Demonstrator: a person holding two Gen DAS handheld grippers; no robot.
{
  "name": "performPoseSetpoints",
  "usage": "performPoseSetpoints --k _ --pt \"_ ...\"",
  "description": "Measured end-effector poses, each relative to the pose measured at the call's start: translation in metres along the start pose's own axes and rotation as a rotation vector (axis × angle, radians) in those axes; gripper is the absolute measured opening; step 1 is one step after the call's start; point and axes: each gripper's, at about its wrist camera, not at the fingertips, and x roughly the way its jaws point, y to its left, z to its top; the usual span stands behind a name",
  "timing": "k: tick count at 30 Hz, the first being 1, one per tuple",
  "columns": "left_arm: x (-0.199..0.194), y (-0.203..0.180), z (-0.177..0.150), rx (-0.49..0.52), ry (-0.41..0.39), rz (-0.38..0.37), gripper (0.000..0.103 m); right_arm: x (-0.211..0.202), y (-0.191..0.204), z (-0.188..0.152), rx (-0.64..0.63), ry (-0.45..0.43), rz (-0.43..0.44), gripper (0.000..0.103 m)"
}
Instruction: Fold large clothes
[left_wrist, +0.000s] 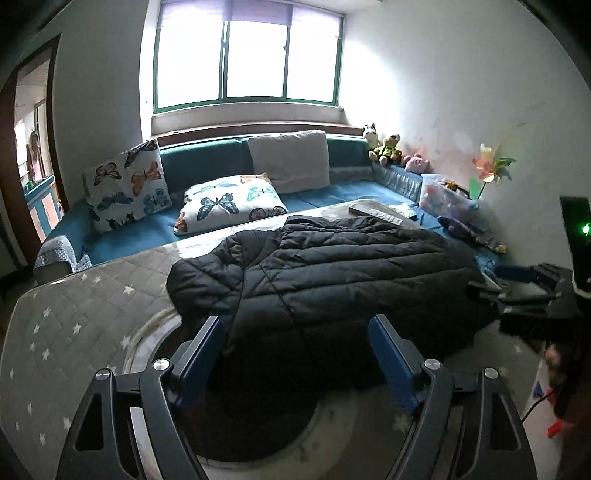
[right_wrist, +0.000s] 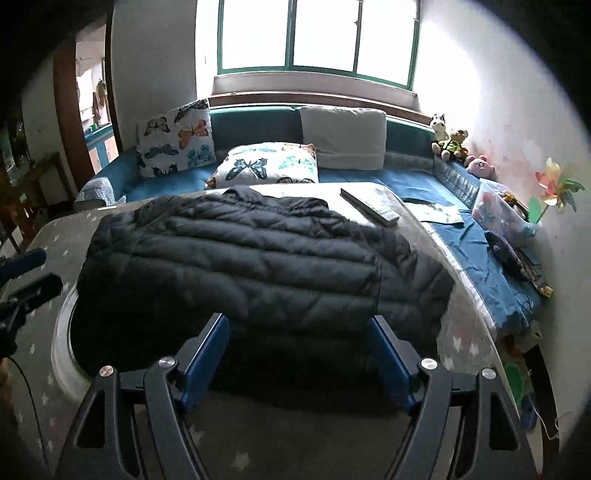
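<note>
Both tools (left_wrist: 295, 332) (right_wrist: 299, 332) spread apart, empty, over black puffer jacket (left_wrist: 325, 273); remote (right_wrist: 369, 206) beyond.

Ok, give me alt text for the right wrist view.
A dark quilted puffer jacket lies spread on a grey star-print table cover, with the open right gripper poised at its near edge. Behind are a blue sofa with butterfly pillows and a window.

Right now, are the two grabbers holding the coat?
Left gripper: open, holding nothing, above the coat.
Right gripper: open, holding nothing, above the coat.
</note>
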Motion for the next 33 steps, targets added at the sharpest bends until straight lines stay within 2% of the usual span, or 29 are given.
performPoseSetpoints --k 3,6,13,22,33 --pt "-0.029 -0.004 -0.016 0.006 -0.004 0.023 0.088 -0.012 0.011 -0.014 0.000 -0.012 -0.018 0.084" --pt "-0.051 -0.005 -0.030 0.004 -0.006 0.039 0.095 -0.023 0.022 -0.028 0.009 -0.019 -0.014 0.084" --pt "-0.083 -0.011 -0.061 -0.002 0.013 0.031 0.098 -0.049 0.046 -0.050 0.025 -0.059 -0.053 0.084" --pt "-0.102 -0.014 -0.080 -0.001 0.014 0.027 0.098 -0.067 0.054 -0.071 0.058 -0.085 -0.092 0.084" --pt "-0.103 -0.015 -0.080 0.002 0.032 0.038 0.098 -0.071 0.056 -0.079 0.058 -0.094 -0.108 0.084"
